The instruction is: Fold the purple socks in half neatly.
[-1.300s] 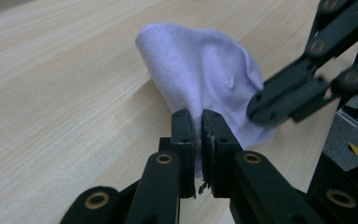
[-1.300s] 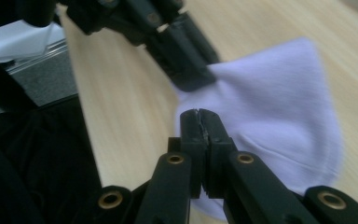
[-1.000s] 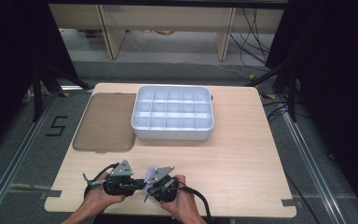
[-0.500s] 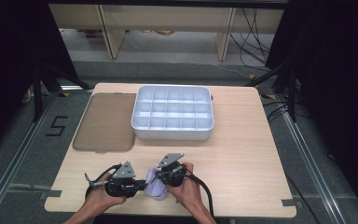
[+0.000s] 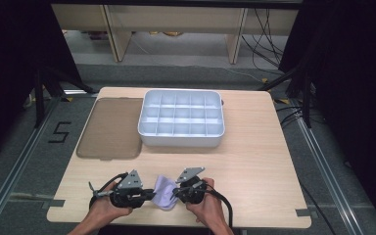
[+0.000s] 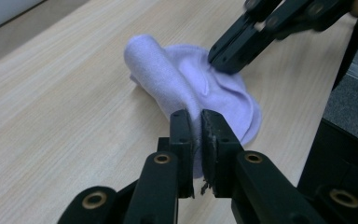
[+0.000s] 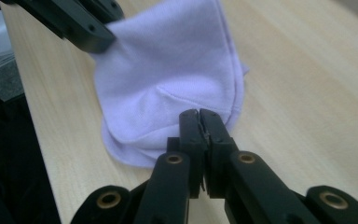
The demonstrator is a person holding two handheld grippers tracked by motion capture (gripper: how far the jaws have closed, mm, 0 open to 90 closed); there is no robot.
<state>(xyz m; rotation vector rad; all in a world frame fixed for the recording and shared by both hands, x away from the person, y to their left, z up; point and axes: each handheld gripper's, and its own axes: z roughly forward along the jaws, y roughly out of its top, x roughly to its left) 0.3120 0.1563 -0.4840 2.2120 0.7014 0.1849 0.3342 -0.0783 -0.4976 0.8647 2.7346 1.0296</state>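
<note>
- A light wooden table [image 5: 254, 161] is seen from above, with a person's two hands entering from the near edge, each holding a black two-jaw gripper.
- A small lilac cloth [image 5: 163, 191] lies crumpled at the near edge of the table, between the two grippers.
- The left gripper [image 6: 195, 122] has its jaws closed tight on a fold of the cloth, which is pinched between them.
- The right gripper [image 7: 199, 117] is likewise clamped shut on the cloth's opposite edge.
- Compared with a second ago, the right gripper has moved forward and away from the left one, and the cloth now shows more plainly between them.
- A white compartment tray [image 5: 181, 118] sits at the far middle of the table, unmoved.
- A flat brown lid [image 5: 111, 128] lies just beside the tray's left side, also unchanged.
</note>
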